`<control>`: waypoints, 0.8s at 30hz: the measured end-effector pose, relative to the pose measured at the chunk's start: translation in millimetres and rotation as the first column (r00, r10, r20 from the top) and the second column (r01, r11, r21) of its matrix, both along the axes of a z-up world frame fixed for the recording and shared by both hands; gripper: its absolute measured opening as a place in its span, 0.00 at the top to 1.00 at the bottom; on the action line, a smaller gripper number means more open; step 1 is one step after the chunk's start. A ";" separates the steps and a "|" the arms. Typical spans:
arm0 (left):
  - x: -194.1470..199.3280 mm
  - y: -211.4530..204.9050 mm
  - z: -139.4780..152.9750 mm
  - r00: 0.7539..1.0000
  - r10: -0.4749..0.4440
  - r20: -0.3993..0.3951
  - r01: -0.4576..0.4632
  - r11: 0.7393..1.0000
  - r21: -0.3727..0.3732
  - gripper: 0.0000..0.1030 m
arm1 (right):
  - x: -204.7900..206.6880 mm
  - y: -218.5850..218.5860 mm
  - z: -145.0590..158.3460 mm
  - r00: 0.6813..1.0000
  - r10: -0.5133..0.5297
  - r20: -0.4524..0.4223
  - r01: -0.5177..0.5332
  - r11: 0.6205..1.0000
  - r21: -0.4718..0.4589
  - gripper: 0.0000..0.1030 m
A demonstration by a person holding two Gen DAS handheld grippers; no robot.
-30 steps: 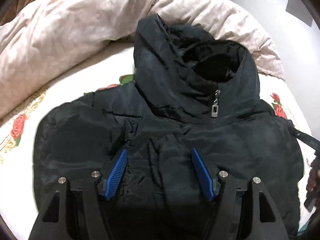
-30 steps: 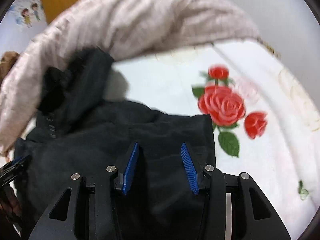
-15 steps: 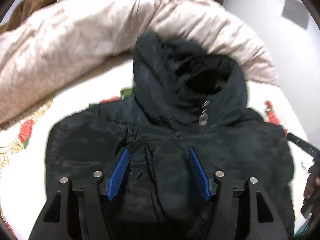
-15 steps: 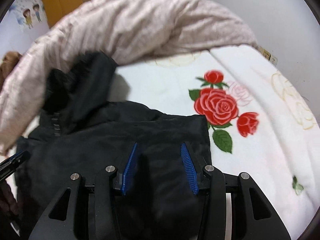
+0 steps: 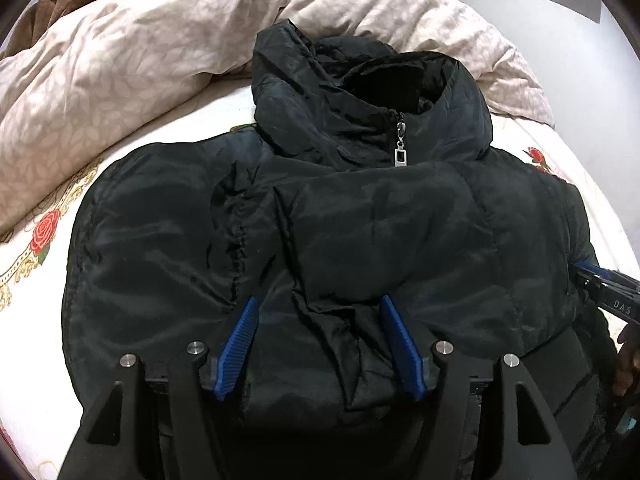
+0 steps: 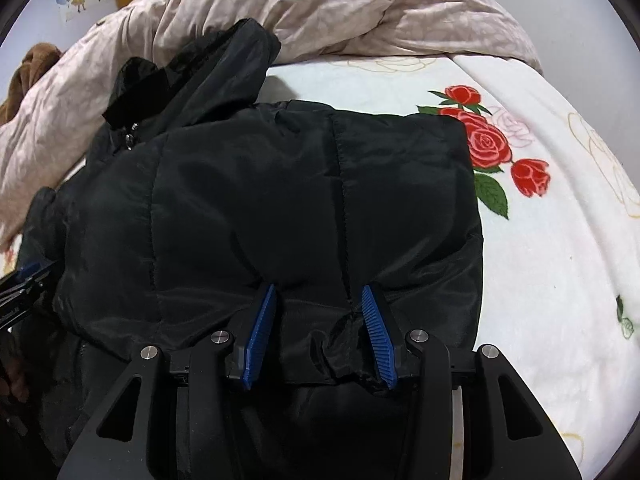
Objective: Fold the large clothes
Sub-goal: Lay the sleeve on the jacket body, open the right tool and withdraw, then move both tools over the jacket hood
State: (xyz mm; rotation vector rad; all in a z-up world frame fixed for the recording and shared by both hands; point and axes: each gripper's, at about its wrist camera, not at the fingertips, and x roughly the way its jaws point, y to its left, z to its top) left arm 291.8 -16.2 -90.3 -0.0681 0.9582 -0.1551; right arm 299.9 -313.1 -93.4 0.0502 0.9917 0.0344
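Across the bed (image 6: 560,240), white with red roses, lies my black jacket (image 5: 360,220), front up, hood (image 5: 360,80) at twelve o'clock against the pink duvet (image 5: 120,60). Its lower part looks folded up over the chest, so I judge the body fold is being laid down. My left claw (image 5: 318,344) has its blue fingers spread, with puffy cloth bunched between them; whether they pinch it I cannot tell. My right claw (image 6: 320,328) is likewise apart around a gathered hem at the jacket's three o'clock side. To do this well, I should set both edges level, press the trapped air out toward the hood, and let go only once the fold lies flat, since slick padded cloth springs back. A zipper pull (image 5: 400,148) hangs at the collar. Letters "DAS" show on my right claw's body at three o'clock in the left view.
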 end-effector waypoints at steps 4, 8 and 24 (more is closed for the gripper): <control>4.5 1.2 0.5 1.000 0.002 -0.014 -0.002 1.000 0.000 0.34 | -0.4 0.7 -3.4 1.000 0.001 -0.003 -0.001 1.000 -0.012 0.56; -1.1 -0.2 18.7 0.999 0.017 -0.038 -0.016 1.000 0.014 0.36 | -11.9 2.0 16.9 1.000 -0.021 0.015 0.021 1.000 -0.022 0.56; -135.6 23.9 104.7 0.998 0.041 0.037 -0.040 0.999 -0.013 0.36 | -141.5 30.5 103.0 0.989 -0.024 0.146 0.015 0.998 0.062 0.55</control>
